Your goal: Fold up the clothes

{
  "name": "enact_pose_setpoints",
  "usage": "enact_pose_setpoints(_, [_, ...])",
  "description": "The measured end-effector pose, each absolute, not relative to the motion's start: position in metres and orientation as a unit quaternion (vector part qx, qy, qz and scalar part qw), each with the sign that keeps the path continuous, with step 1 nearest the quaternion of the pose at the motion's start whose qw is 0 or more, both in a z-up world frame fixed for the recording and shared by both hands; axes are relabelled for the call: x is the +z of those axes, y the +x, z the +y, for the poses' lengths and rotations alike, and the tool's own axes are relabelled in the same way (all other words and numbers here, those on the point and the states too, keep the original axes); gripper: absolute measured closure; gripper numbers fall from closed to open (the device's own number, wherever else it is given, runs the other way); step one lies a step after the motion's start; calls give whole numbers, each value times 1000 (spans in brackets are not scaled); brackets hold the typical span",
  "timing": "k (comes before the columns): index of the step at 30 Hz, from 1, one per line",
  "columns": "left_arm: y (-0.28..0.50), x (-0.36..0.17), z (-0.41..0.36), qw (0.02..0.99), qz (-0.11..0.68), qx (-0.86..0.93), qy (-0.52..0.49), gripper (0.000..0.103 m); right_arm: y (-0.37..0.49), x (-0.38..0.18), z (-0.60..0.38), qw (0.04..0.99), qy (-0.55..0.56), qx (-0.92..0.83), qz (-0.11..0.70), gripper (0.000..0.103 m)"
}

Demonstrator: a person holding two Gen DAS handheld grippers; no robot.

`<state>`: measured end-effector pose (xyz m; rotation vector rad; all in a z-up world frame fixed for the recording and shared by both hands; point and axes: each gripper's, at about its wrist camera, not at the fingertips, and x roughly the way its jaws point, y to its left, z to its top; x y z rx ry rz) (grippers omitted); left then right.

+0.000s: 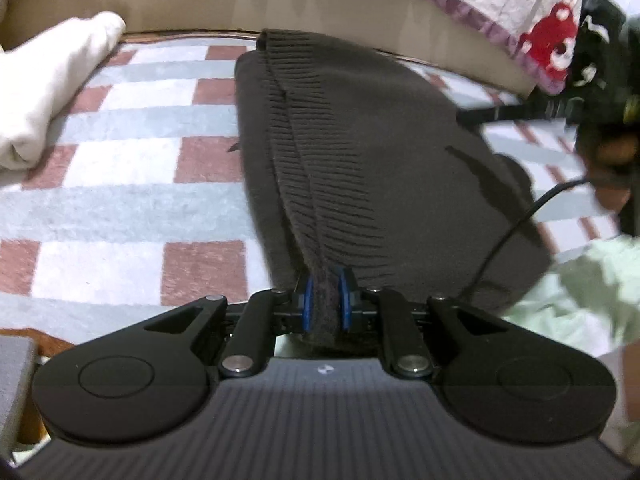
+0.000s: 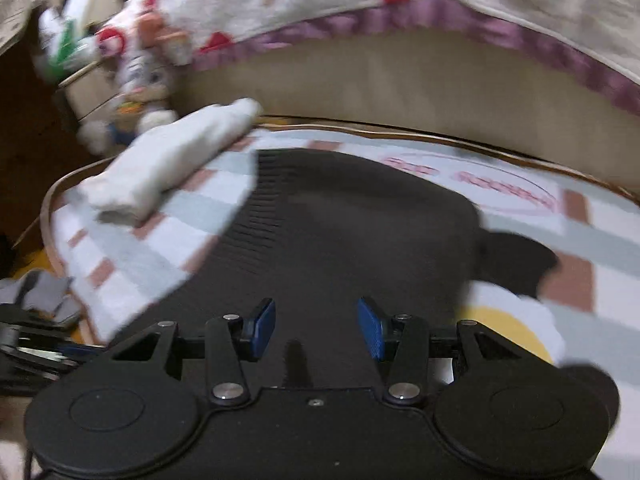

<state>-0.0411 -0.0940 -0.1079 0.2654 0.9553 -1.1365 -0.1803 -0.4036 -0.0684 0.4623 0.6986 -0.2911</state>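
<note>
- Nearest your left lens, the left gripper [image 1: 326,300] is clenched on a bunched ribbed hem of the dark grey-brown knitted garment [image 1: 360,140], the blue pads [image 1: 307,300] pressed in from both sides at lower centre of the frame.
- Your right gripper [image 2: 316,330] stands released, blue pads apart, hovering over the same garment [image 2: 340,232] with nothing between them.
- Judging from this, you are mid-fold: the garment lies doubled on the checked red, white and pale blue fleecy blanket [image 1: 120,200], centre frame, ribbed band running away from you.
- Next likely calls for the free right tongs to pinch a matching edge; the soft, floppy knit will sag unless both ends are carried level.
- Upper left of both views, a cream cloth roll [image 2: 172,160] lies on the blanket, apart from the knit.
</note>
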Motion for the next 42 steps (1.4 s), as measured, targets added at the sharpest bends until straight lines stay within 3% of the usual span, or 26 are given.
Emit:
enact_pose_setpoints(4, [-15, -86, -86, 738, 421, -517, 107, 84, -202, -85, -407, 890, 220, -194, 350, 51])
enact_pose_setpoints(6, [2, -70, -80, 753, 404, -509, 101, 65, -203, -85, -413, 888, 232, -199, 345, 51])
enact_pose_setpoints(8, [21, -59, -85, 761, 391, -509, 92, 60, -201, -86, -422, 885, 255, -200, 335, 50])
enact_pose_setpoints(11, [49, -61, -122, 743, 369, -550, 95, 43, -196, -98, -439, 876, 280, -213, 329, 50])
enact_pose_setpoints(13, [67, -71, -159, 732, 391, -552, 85, 43, -190, -109, -456, 868, 314, -219, 316, 40])
enact_pose_setpoints(15, [72, -85, -191, 733, 390, -550, 87, 43, -185, -120, -467, 860, 347, -223, 299, 39])
enact_pose_setpoints(20, [72, -128, -246, 722, 393, -564, 76, 40, -170, -121, -448, 893, 262, -208, 303, 50])
enact_pose_setpoints(22, [67, -146, -252, 724, 387, -565, 83, 43, -167, -119, -440, 901, 224, -204, 311, 52])
enact_pose_setpoints(23, [64, -153, -255, 726, 378, -566, 97, 63, -166, -119, -438, 903, 210, -201, 317, 52])
enact_pose_setpoints(24, [57, -157, -257, 732, 360, -563, 136, 94, -163, -119, -436, 904, 196, -199, 324, 52])
enact_pose_setpoints(26, [50, -158, -253, 744, 340, -546, 179, 96, -156, -118, -431, 906, 165, -195, 338, 52])
enact_pose_setpoints(30, [52, -153, -233, 765, 350, -516, 161, 96, -139, -110, -403, 905, 93, -203, 362, 49])
enact_pose_setpoints(36, [56, -155, -216, 773, 364, -498, 148, 94, -125, -112, -380, 904, 7, -178, 389, 34])
enact_pose_setpoints(42, [69, -158, -214, 764, 380, -509, 114, 93, -136, -83, -382, 909, 54, -169, 377, 34])
